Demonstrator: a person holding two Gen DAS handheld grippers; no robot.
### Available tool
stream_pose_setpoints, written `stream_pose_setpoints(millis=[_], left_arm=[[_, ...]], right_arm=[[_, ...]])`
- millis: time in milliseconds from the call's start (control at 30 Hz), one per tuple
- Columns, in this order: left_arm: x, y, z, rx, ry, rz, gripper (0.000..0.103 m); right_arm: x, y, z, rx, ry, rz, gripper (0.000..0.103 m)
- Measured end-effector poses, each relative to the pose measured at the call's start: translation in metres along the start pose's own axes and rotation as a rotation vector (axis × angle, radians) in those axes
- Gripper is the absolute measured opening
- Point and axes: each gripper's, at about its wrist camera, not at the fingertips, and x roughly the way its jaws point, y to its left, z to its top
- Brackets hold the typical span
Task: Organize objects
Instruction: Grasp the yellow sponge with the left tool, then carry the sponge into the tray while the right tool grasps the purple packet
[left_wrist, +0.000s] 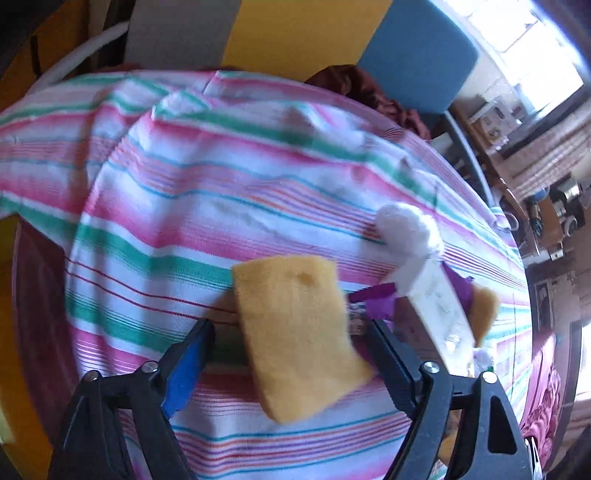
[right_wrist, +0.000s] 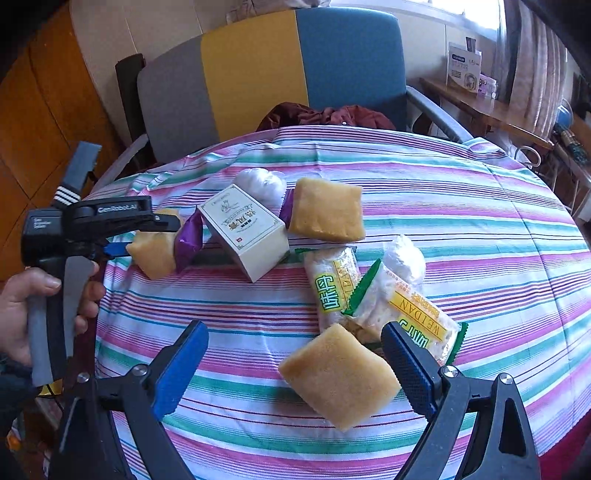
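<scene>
Several small items lie on a striped cloth (right_wrist: 461, 206). My left gripper (left_wrist: 291, 339) is open around a yellow sponge block (left_wrist: 299, 336), jaws apart on either side; the same block shows in the right wrist view (right_wrist: 153, 254) at the left gripper's tips (right_wrist: 122, 247). Next to it lie a purple-wrapped candy (right_wrist: 188, 236), a white box (right_wrist: 245, 229) and a white bag (right_wrist: 260, 182). My right gripper (right_wrist: 295, 354) is open over another yellow sponge block (right_wrist: 338, 374). A third block (right_wrist: 327, 214) and two snack packets (right_wrist: 336, 284) (right_wrist: 406, 314) lie further in.
A grey, yellow and blue chair (right_wrist: 277, 70) stands behind the table with dark red cloth (right_wrist: 325, 112) on its seat. A wooden shelf with boxes (right_wrist: 465, 70) is at the right. The table edge curves down at the left (right_wrist: 107, 295).
</scene>
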Motion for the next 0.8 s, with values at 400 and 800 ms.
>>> stream_pose_setpoints(millis=[400,800], left_arm=[[-0.059,0.014,-0.051,0.094,-0.089,-0.1,0.048],[-0.156,0.041,-0.106,0.218,-0.282,-0.078,0.048]], right_arm=[[0.003,0.006,-0.001,-0.019,0.009,0.023,0.095],[0.031,0.086,0.018,-0.158,0.026,0.105,0.066]])
